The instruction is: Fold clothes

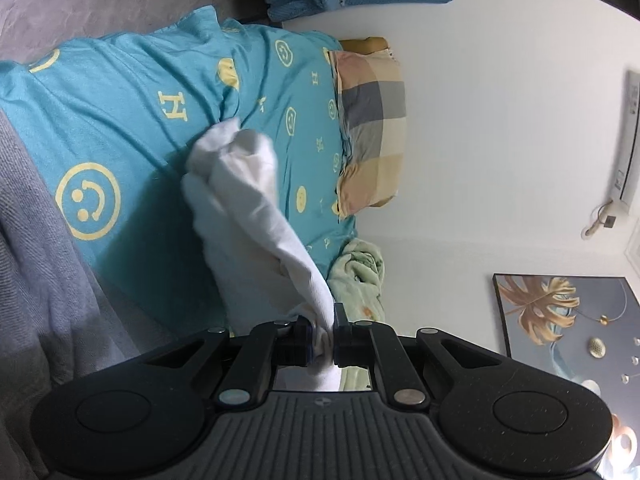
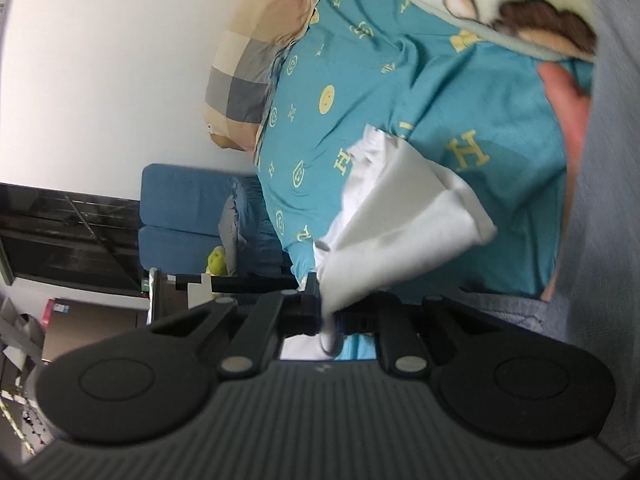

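A white garment (image 1: 244, 208) hangs lifted above a bed covered with a teal sheet (image 1: 132, 120) printed with yellow smiley faces and letters. My left gripper (image 1: 323, 334) is shut on one edge of the cloth, which trails away bunched and twisted. In the right wrist view the same white garment (image 2: 404, 216) spreads out in a loose sheet, with my right gripper (image 2: 330, 316) shut on another edge of it. Both views are turned sideways. The far end of the cloth rests on or just above the teal sheet (image 2: 440, 92).
A checked pillow (image 1: 372, 128) lies at the head of the bed by the white wall, and a pale green blanket (image 1: 360, 272) is bunched beside it. A blue sofa (image 2: 184, 216) stands past the bed. A person's grey sleeve and hand (image 2: 568, 104) are at the right.
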Demonstrator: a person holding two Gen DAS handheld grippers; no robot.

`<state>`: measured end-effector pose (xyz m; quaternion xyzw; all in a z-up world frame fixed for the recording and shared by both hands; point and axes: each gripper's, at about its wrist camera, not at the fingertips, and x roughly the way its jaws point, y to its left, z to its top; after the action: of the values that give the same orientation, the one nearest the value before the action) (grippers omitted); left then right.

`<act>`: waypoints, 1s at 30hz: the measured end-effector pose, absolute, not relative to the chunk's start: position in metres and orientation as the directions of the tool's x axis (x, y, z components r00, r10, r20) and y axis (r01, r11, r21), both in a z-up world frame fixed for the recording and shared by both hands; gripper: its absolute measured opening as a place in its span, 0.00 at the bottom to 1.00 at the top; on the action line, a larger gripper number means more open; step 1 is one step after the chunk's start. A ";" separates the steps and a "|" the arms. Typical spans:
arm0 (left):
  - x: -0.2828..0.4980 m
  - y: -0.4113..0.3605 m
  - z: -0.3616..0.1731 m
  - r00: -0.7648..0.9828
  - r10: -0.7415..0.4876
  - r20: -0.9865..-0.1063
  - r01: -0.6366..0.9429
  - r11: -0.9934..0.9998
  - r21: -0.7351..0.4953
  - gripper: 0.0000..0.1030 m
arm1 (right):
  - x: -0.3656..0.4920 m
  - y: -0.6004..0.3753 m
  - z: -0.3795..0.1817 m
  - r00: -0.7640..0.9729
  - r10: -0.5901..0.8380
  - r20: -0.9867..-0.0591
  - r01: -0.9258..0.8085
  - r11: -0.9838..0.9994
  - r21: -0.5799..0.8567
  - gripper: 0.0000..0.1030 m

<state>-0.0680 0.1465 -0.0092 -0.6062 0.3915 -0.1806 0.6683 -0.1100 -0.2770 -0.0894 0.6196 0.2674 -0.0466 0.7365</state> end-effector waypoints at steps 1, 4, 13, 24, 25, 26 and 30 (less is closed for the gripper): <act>-0.065 0.145 -0.007 0.631 -0.714 -0.305 -0.233 0.201 -0.951 0.09 | -0.104 -0.279 -0.086 0.852 0.264 -0.452 0.400 0.228 0.888 0.11; -0.046 0.137 -0.009 0.638 -0.702 -0.316 -0.247 0.202 -0.948 0.09 | -0.074 -0.287 -0.084 0.846 0.261 -0.465 0.412 0.235 0.880 0.11; 0.042 0.113 -0.031 0.663 -0.655 -0.363 -0.302 0.209 -0.930 0.09 | 0.022 -0.302 -0.106 0.781 0.275 -0.560 0.492 0.282 0.824 0.12; 0.172 0.101 -0.093 0.628 -0.609 -0.485 -0.349 0.337 -0.874 0.09 | 0.135 -0.313 -0.175 0.666 0.358 -0.654 0.553 0.351 0.756 0.13; 0.178 0.100 -0.100 0.622 -0.606 -0.496 -0.353 0.349 -0.868 0.09 | 0.145 -0.314 -0.182 0.654 0.366 -0.662 0.557 0.358 0.749 0.13; 0.184 0.098 -0.107 0.616 -0.604 -0.506 -0.356 0.360 -0.862 0.09 | 0.155 -0.315 -0.189 0.641 0.375 -0.669 0.561 0.365 0.742 0.13; 0.209 0.094 -0.133 0.591 -0.592 -0.548 -0.370 0.405 -0.836 0.09 | 0.166 -0.317 -0.199 0.618 0.403 -0.675 0.559 0.377 0.738 0.13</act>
<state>0.2094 0.0944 -0.1330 -0.5396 0.4456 -0.0784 0.7101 0.1662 -0.3169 -0.1995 0.5553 0.4333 -0.0552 0.7077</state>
